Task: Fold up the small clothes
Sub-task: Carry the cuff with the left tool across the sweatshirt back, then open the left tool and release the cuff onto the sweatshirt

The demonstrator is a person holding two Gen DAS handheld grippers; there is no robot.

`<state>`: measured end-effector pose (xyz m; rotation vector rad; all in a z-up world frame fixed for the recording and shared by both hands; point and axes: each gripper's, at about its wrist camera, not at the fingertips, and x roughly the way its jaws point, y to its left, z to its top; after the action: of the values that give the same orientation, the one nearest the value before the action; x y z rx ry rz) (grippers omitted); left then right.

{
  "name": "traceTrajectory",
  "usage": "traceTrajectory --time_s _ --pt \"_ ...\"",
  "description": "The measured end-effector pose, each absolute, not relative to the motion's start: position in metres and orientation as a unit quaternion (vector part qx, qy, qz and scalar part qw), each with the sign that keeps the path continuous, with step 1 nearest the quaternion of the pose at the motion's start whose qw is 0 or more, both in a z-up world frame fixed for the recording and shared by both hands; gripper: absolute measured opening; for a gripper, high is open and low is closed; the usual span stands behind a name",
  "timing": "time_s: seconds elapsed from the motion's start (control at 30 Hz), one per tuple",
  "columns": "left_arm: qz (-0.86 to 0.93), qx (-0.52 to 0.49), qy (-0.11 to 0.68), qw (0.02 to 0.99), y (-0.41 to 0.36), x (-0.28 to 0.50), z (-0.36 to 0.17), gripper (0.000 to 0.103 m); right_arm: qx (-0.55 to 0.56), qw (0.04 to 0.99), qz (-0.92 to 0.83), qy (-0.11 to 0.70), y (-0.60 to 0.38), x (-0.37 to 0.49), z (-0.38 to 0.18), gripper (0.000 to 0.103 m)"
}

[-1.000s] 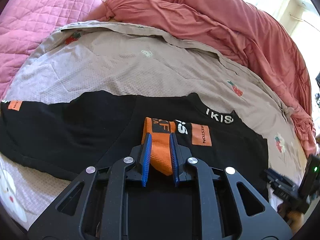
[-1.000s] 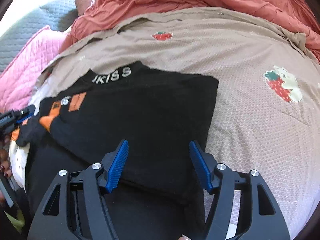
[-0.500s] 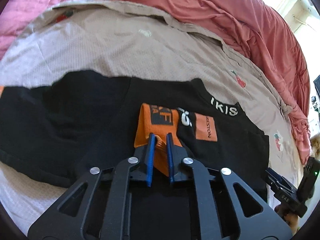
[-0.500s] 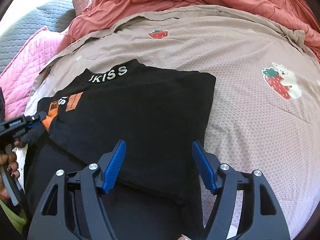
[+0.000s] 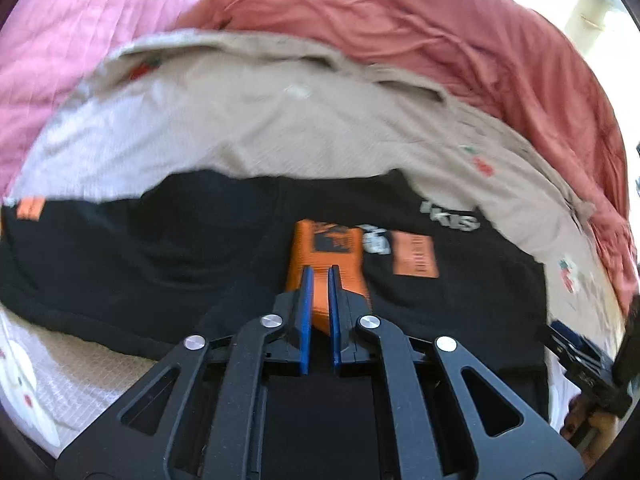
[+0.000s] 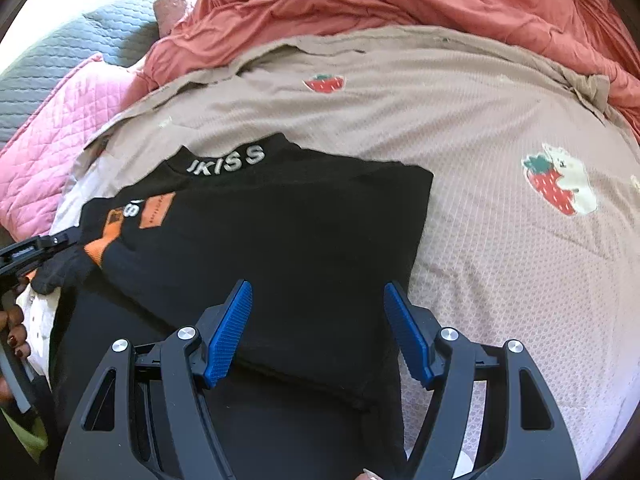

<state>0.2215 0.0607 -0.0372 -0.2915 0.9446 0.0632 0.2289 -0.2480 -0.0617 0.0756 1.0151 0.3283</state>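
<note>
A black shirt [image 5: 152, 252] with white collar lettering and orange patches lies on the beige strawberry-print sheet. My left gripper [image 5: 319, 276] is shut on its orange sleeve cuff [image 5: 320, 248], which lies over the shirt's chest. In the right wrist view the same black shirt [image 6: 280, 248] shows its right side folded in. My right gripper [image 6: 318, 300] hovers open above that folded part, with nothing between its fingers. The left gripper [image 6: 66, 237] appears at the left edge, pinching the orange cuff [image 6: 102, 248].
The beige sheet [image 6: 480, 128] spreads to the right and beyond the shirt. A rumpled red blanket [image 5: 440, 32] is heaped along the far side. A pink quilt [image 5: 72, 40] lies at the far left, and a grey quilt [image 6: 60, 56] behind it.
The left gripper's jaws have shut on the orange cuff. The left view swung and is now blurred. The right gripper has stayed open over the folded side.
</note>
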Motion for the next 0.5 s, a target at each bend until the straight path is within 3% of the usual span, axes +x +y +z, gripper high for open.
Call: traceTrajectory --time_s 0.13,0.3,0.5 --pt "-0.011 -0.112 0.453 0.885 0.027 0.221 -0.029 0.013 0.027 0.858 0.179 0.481 -0.237 0.225 -0.06 0.067" --pt "-0.003 -0.088 0.499 0.862 0.008 0.228 -0.06 0.027 0.008 0.852 0.192 0.487 -0.225 0.22 -0.063 0.067" --pt "0.018 -0.091 0.522 0.848 0.023 0.227 -0.089 0.029 -0.013 0.831 0.182 0.525 -0.219 0.223 -0.082 0.075"
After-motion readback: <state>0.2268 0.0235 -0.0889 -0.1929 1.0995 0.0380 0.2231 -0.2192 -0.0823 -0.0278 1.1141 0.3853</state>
